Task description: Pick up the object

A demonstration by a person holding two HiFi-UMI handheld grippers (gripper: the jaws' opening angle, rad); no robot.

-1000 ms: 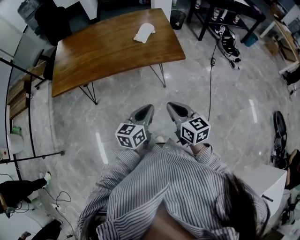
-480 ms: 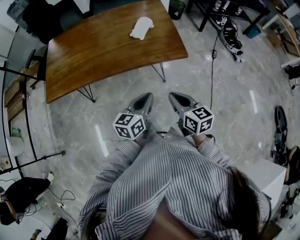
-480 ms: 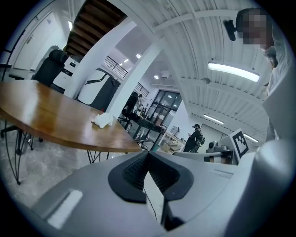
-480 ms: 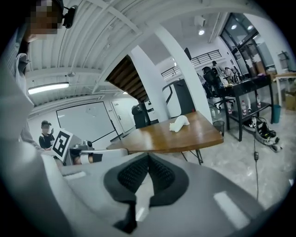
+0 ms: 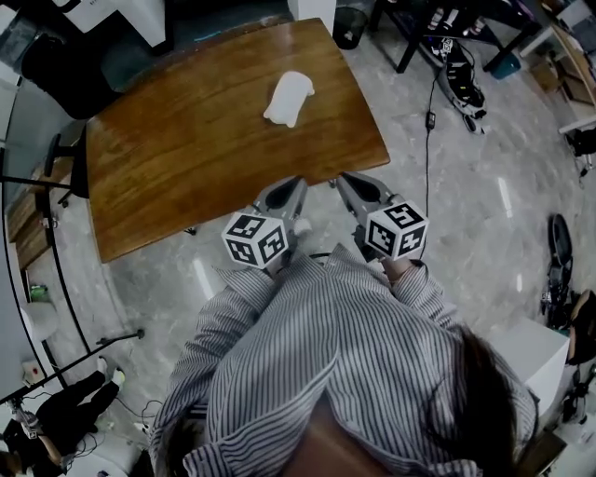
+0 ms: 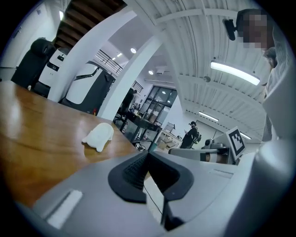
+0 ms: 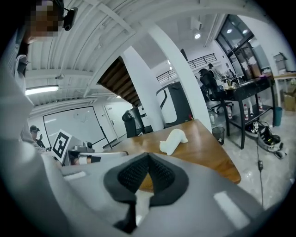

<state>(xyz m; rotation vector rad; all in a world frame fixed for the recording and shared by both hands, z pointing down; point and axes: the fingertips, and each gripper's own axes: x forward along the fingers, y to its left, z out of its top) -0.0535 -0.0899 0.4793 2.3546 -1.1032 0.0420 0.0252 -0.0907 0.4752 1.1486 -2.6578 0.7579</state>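
A small white object [image 5: 289,97] lies on the far right part of a curved brown wooden table [image 5: 186,158]. It also shows in the left gripper view as the white object [image 6: 98,136] and in the right gripper view as the white object [image 7: 173,140]. My left gripper [image 5: 296,183] hovers at the table's near edge, jaws shut and holding nothing. My right gripper [image 5: 343,179] is beside it at the same edge, also shut and holding nothing. Both point toward the table, well short of the object.
A black bin [image 5: 352,26] stands past the table's far right corner. A dark desk frame with shoes and a cable [image 5: 456,65] is at the upper right. Stands and cables [image 5: 56,391] crowd the left floor. A white box [image 5: 535,373] sits at the right.
The table has come much closer in the head view. Both grippers, earlier over bare floor, now reach the table's near edge. Jaws stayed shut.
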